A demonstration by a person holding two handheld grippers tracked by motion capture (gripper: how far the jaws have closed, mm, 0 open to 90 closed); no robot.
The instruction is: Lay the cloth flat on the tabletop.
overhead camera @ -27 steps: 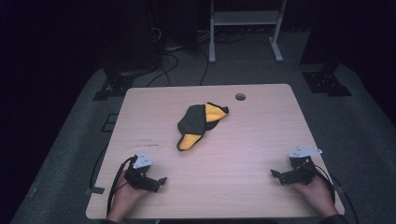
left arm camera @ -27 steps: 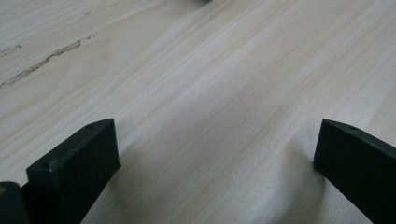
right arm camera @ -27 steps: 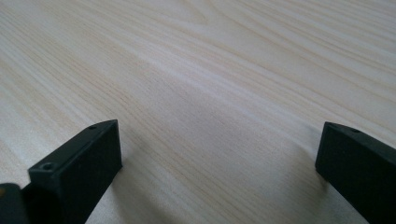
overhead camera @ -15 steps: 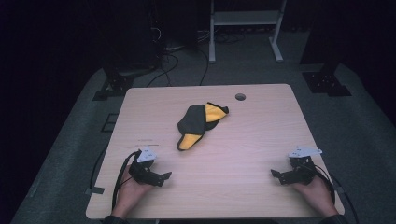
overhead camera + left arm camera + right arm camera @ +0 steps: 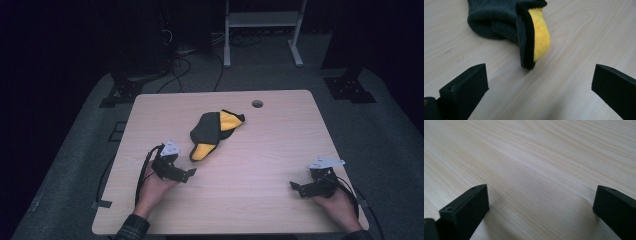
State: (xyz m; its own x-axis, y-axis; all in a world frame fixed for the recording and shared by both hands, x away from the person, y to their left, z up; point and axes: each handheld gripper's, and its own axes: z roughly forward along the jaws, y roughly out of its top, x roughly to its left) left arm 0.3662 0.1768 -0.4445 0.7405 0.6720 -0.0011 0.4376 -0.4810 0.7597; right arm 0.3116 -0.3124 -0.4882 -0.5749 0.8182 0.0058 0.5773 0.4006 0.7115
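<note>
A crumpled cloth, dark grey on one side and yellow on the other, lies near the middle of the light wooden table. My left gripper is just below and left of the cloth's near yellow tip, a short way off it, and stands open. In the left gripper view the cloth lies ahead between the two wide-apart jaws, untouched. My right gripper rests open near the table's front right, far from the cloth, over bare wood.
A round cable hole sits near the table's far edge. Beyond the table stand a white metal frame and loose cables on the dark floor. Black stands flank the table's far corners.
My left gripper has moved up and to the right, toward the cloth's near tip. The right gripper and the cloth have stayed put.
</note>
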